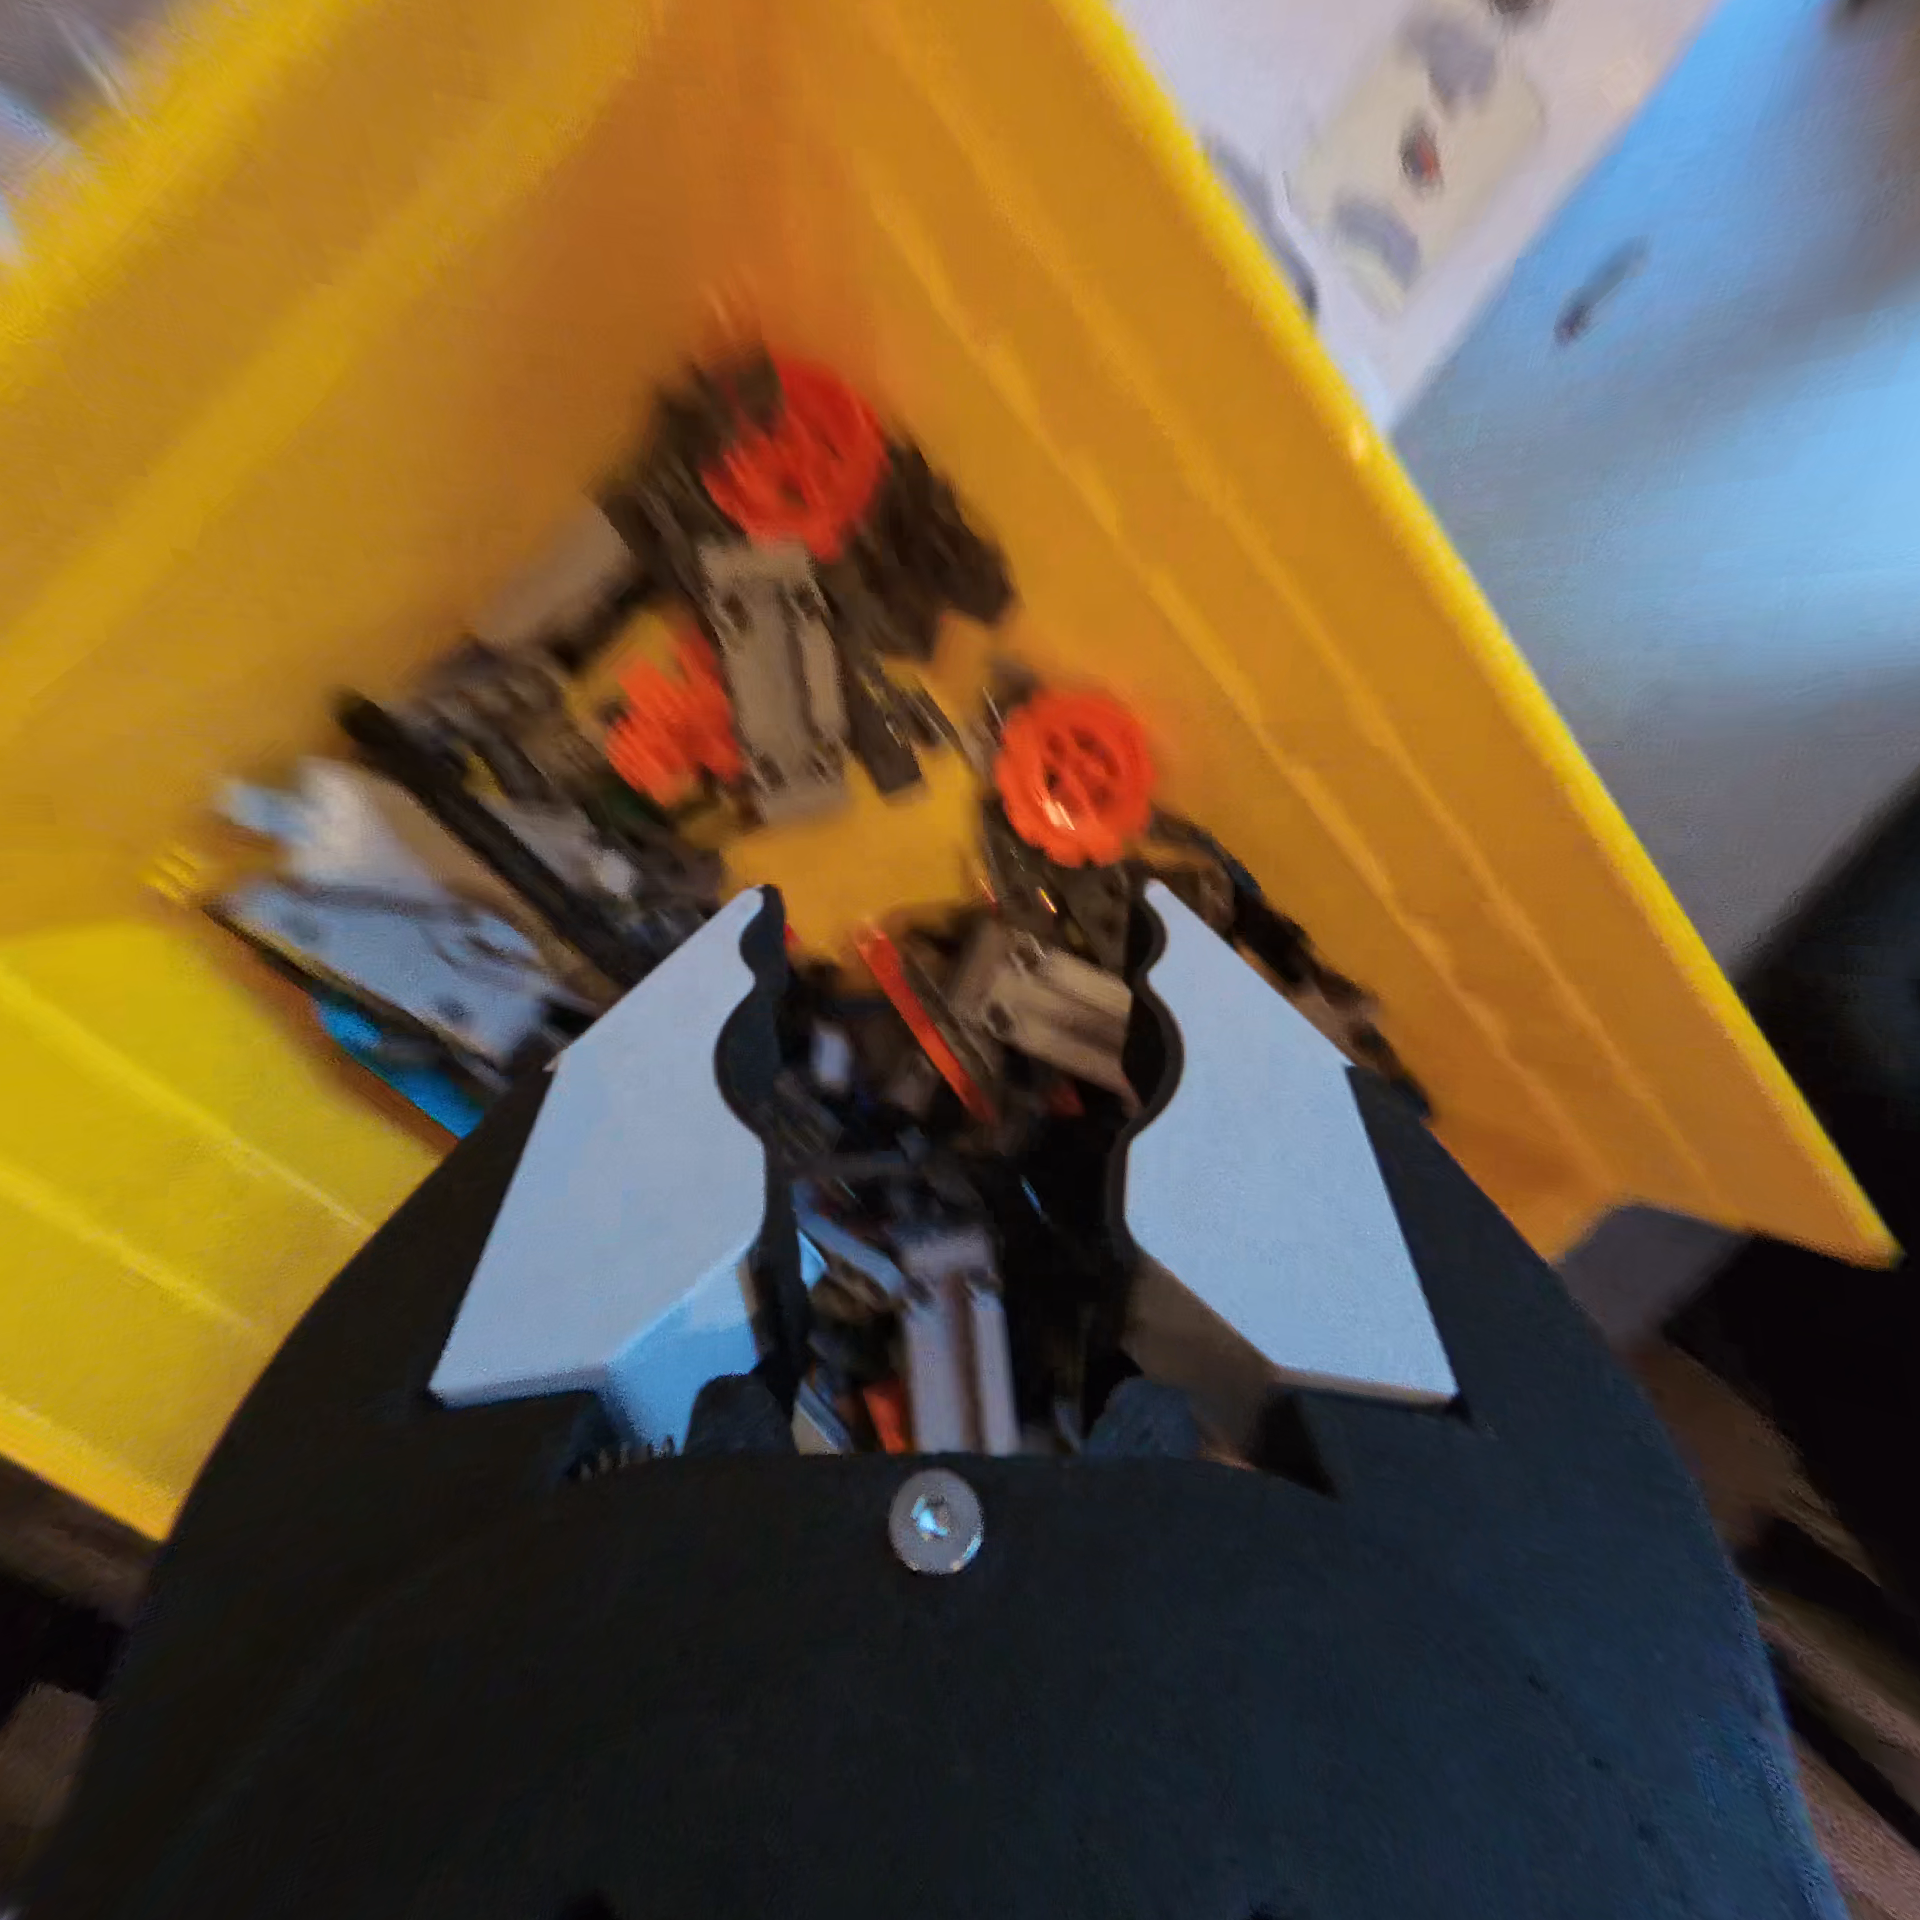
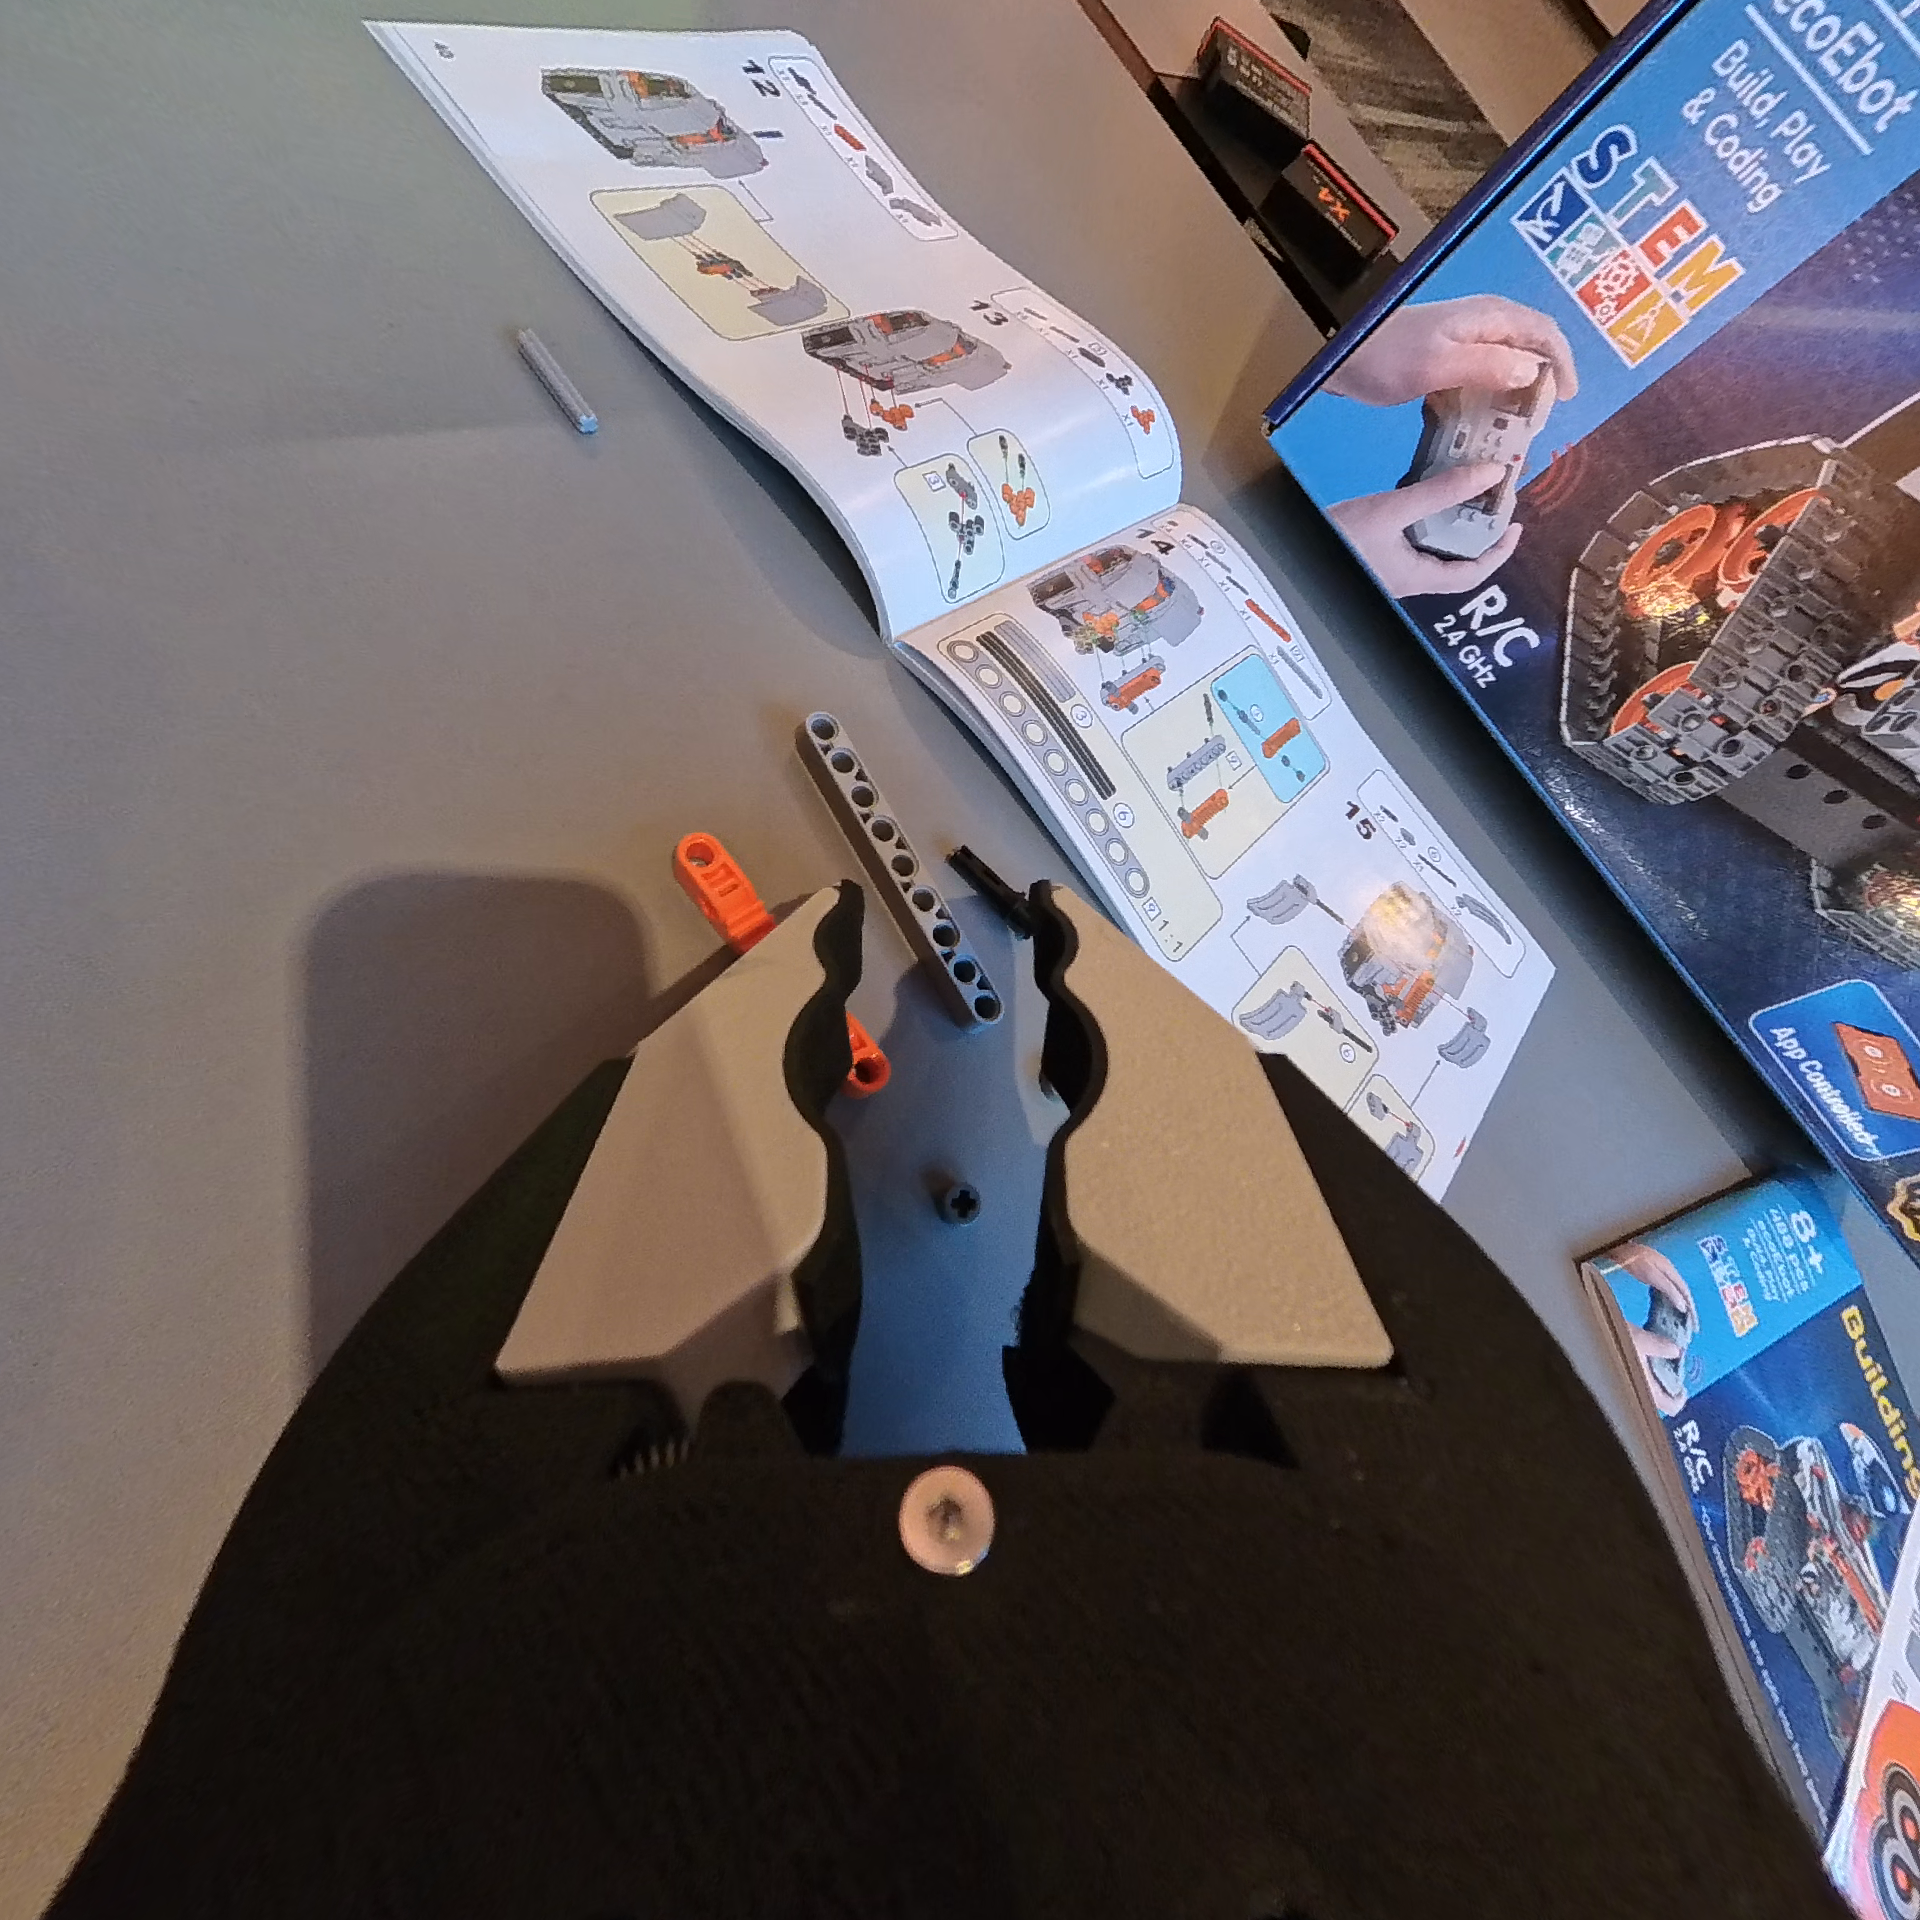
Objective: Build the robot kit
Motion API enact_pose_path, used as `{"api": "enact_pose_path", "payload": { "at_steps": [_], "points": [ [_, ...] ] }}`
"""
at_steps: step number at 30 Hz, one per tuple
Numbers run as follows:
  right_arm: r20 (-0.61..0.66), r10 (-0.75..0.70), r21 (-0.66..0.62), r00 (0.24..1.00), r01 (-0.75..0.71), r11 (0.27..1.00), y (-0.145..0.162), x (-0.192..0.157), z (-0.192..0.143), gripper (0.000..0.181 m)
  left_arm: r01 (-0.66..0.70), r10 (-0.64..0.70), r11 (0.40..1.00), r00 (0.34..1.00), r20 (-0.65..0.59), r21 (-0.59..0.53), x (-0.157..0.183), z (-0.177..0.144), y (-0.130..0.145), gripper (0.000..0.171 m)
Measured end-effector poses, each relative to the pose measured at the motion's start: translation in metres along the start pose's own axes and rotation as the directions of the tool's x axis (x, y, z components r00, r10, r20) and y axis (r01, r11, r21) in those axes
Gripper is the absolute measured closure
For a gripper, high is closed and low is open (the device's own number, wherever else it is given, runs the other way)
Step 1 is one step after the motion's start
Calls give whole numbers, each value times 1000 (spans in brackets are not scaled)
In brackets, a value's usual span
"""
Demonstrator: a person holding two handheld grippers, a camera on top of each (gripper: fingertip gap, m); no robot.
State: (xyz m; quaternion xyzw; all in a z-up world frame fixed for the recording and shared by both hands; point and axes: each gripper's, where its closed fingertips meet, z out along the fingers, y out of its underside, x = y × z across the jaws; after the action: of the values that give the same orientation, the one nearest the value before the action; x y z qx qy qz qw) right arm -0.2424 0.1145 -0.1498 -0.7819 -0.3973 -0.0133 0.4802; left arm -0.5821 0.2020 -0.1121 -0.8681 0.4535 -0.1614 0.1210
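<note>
Grey holed beam (image 2: 900, 871) lies between right claw (image 2: 943, 902) tips.

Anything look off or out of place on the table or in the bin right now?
Nothing damaged or spilled. One small grey axle lies alone on the table, apart from the other loose pieces. The left wrist view of the yellow bin is motion-blurred.
</note>
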Motion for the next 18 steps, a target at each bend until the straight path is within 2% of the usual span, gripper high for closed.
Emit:
{"api": "enact_pose_path", "payload": {
  "at_steps": [3,9,14,15,16,18],
  "points": [
    [0,4,-1,1000,-4,1000,0,1,0,151,-91,83,993,989,120,71,-24,14,-35,101],
    [1,7,-1,1000,-7,1000,0,1,0,151,3,-20,995,983,183,96,-43,54,-58,91],
    [1,4,-1,1000,-4,1000,0,1,0,151,-8,-2,999,973,231,43,-48,63,-58,116],
    [1,4,-1,1000,-4,1000,0,1,0,151,-13,5,999,975,223,35,-46,63,-57,133],
    [1,3,-1,1000,-3,1000,0,1,0,151,-12,7,1000,977,214,24,-45,63,-54,141],
    [1,0,1,1000,0,1000,0,0,0,151,6,-11,1000,981,194,30,-45,62,-50,142]
  ]
}}
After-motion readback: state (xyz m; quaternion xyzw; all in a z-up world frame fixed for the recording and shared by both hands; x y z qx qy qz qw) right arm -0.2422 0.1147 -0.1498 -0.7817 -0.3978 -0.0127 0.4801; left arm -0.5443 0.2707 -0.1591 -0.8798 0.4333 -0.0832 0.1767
